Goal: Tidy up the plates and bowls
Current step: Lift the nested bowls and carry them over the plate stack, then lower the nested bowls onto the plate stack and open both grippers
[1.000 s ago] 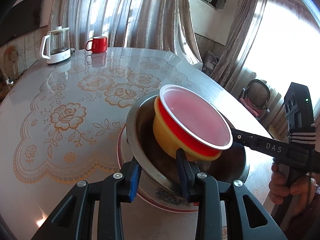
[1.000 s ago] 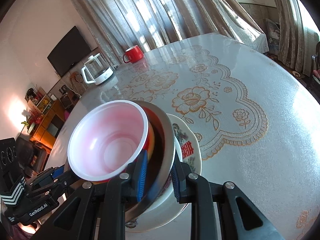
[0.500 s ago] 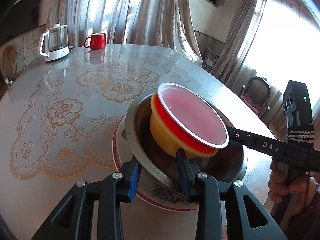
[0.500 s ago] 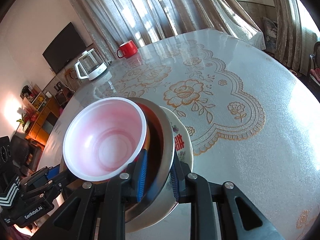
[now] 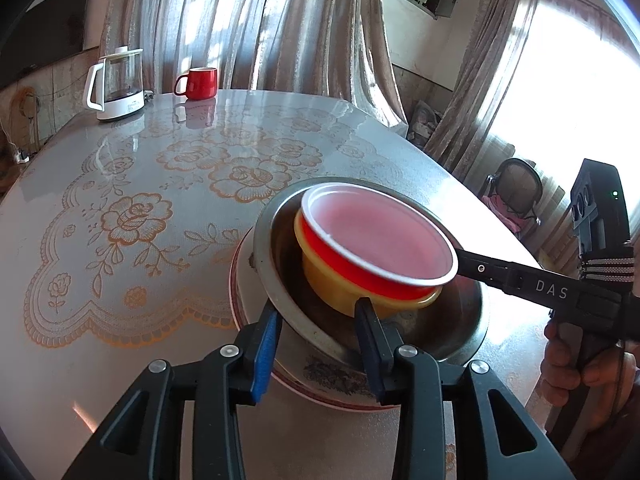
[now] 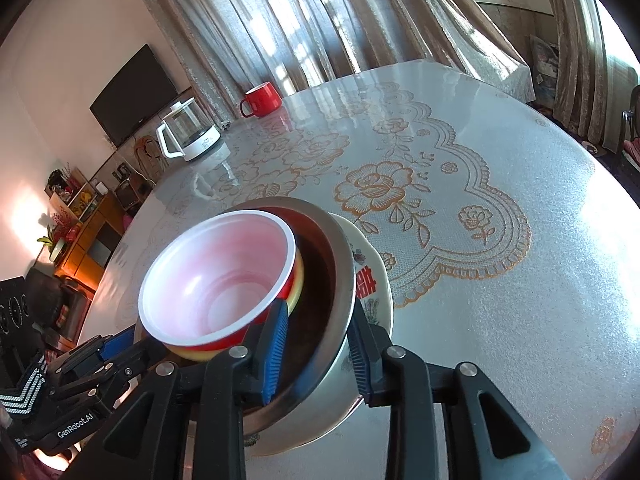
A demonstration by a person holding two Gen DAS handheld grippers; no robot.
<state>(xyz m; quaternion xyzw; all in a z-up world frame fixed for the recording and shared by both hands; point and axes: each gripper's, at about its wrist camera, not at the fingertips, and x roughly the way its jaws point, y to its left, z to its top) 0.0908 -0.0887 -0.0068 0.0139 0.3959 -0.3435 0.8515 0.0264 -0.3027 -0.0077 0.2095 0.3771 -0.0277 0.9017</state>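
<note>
A stack stands on the lace-patterned table: a flowered plate, a steel bowl, a yellow bowl, and on top a red bowl with a white inside. My left gripper straddles the stack's near edge, one pad outside the plate and one inside the steel bowl. Its jaws are opening. From the opposite side, my right gripper straddles the steel bowl and plate the same way. Its jaws are opening too, and its pads look loose.
A glass kettle and a red mug stand at the table's far edge. A chair sits past the right edge by the curtained window. A person's hand holds the right gripper's handle.
Both pairs of jaws have spread a little around the stack's edge, the right more than the left. The stack has stayed where it was.
</note>
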